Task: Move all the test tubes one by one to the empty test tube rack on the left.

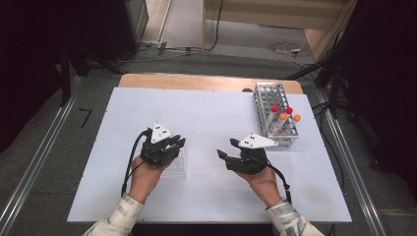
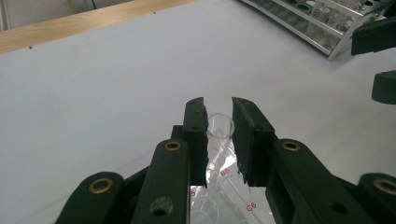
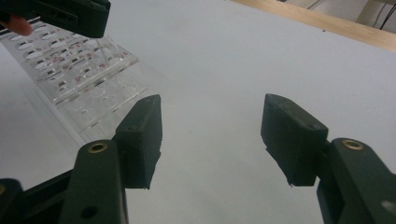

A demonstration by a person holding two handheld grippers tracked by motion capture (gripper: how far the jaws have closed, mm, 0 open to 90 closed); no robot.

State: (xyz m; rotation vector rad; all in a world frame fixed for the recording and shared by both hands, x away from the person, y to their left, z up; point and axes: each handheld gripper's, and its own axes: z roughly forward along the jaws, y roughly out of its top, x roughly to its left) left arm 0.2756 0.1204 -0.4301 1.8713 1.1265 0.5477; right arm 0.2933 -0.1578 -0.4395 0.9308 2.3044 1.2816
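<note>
white tabletop [image 1: 211, 118]: left gripper [image 2: 219, 125] is pinching a clear tube [image 2: 220, 125] over the acrylic rack [image 3: 84, 79] near the front edge, aligning it to a hole, while right gripper [image 3: 212, 135] is idling spread.

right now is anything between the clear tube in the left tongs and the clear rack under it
Nothing visible. The left tongs are closed on the clear tube, which hangs right over the clear rack; the holes beside it look empty.
</note>
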